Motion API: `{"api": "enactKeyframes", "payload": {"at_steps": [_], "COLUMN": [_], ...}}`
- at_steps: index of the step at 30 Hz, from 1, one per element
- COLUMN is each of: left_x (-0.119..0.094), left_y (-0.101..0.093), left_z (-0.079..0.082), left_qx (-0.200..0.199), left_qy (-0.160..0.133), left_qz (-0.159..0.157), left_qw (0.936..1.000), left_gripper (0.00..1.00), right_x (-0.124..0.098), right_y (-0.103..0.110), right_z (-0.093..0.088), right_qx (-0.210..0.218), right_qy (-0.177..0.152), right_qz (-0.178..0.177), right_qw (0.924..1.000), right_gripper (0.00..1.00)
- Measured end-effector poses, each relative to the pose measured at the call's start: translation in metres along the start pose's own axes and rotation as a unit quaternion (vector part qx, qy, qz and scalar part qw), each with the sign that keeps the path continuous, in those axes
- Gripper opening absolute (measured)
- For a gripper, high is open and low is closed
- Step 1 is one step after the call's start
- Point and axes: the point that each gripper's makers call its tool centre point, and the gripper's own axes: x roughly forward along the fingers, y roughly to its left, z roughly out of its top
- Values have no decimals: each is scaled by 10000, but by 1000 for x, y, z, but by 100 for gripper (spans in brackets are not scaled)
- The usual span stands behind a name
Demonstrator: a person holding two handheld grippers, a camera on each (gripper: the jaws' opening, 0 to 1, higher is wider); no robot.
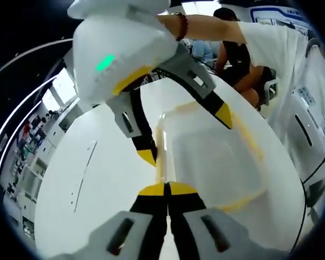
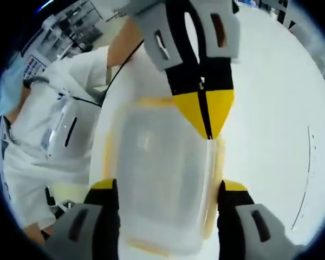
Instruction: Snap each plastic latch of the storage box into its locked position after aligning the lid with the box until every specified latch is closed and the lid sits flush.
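On the white desk (image 1: pixel 97 179) the storage box (image 2: pixel 162 179) lies lengthwise between my two claws, lid (image 1: pixel 211 162) on. I have my right claw (image 2: pixel 165 189) spread wide, straddling the box's near end, holding nothing. My left claw (image 1: pixel 167 189) is pinched closed and empty at the opposite end rim, nearest the latch there, I judge.

box latches: the clear plastic storage box with yellow edges (image 2: pixel 162 179) is blurry, so latches can't be told.
box near end: cut off by the picture's bottom.
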Motion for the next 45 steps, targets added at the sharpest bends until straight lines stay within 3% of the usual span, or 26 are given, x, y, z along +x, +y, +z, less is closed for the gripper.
{"api": "enactKeyframes", "payload": {"at_steps": [6, 9, 12, 15, 17, 22, 25, 26, 28, 29, 30, 32, 35, 38, 40, 43, 45], "left_x": [1, 2, 2, -1, 1, 9, 10, 10, 8, 6, 4, 2, -1, -4, -8, -13, -15], "left_y": [-1, -3, -4, -6, -6, -11, -11, -10, -8, -7, -7, -9, -10, -19, -20, -23, -32], "left_z": [1, 5, 11, 18, 22, 38, 43, 45, 47, 47, 46, 43, 41, 41, 42, 37, 35], "left_qx": [8, 295, 411, 194, 157, 103, 70, 52, 44, 20, -51, -204, -429, -565, -610, -775, -824], "left_qy": [-11, -218, -407, -500, -471, -697, -780, -845, -960, -998, -1031, -1061, -1186, -1333, -1430, -1522, -1584], "left_qz": [64, 107, 197, 160, 190, 181, 324, 478, 698, 805, 909, 955, 1133, 1193, 1368, 1596, 1606], "left_qw": [10000, 9993, 9981, 9984, 9986, 9973, 9964, 9953, 9929, 9917, 9905, 9896, 9855, 9822, 9783, 9723, 9707], "left_gripper": [0, 0, 6, 19, 21, 38, 47, 51, 60, 63, 65, 67, 73, 81, 82, 87, 92], "right_x": [0, 1, -4, -7, -11, -21, -29, -33, -37, -44, -47, -54, -54, -51, -56, -73, -80], "right_y": [1, 1, -6, -4, -3, 0, 2, 3, -1, 0, 0, 0, 8, 8, 8, 11, 22], "right_z": [-3, -1, 5, 2, -1, -7, -10, -8, -9, -6, -4, -2, 3, -5, -7, -13, -13], "right_qx": [23, 57, -14, 144, 110, -14, -121, -146, -258, -320, -308, -27, 144, 196, 378, 621, 538], "right_qy": [-41, -255, -889, -1217, -1487, -1780, -1912, -2128, -2171, -2409, -2547, -2888, -3359, -3335, -3626, -4168, -4443], "right_qz": [68, 55, -385, -566, -853, -1519, -1857, -2063, -2453, -2658, -2772, -2986, -2920, -3204, -3440, -3819, -3917], "right_qw": [10000, 9996, 9953, 9908, 9851, 9722, 9637, 9549, 9445, 9329, 9259, 9096, 8954, 8864, 8653, 8225, 8039], "right_gripper": [77, 79, 86, 86, 86, 89, 97, 100, 100, 98, 98, 100, 100, 100, 100, 100, 100]}}
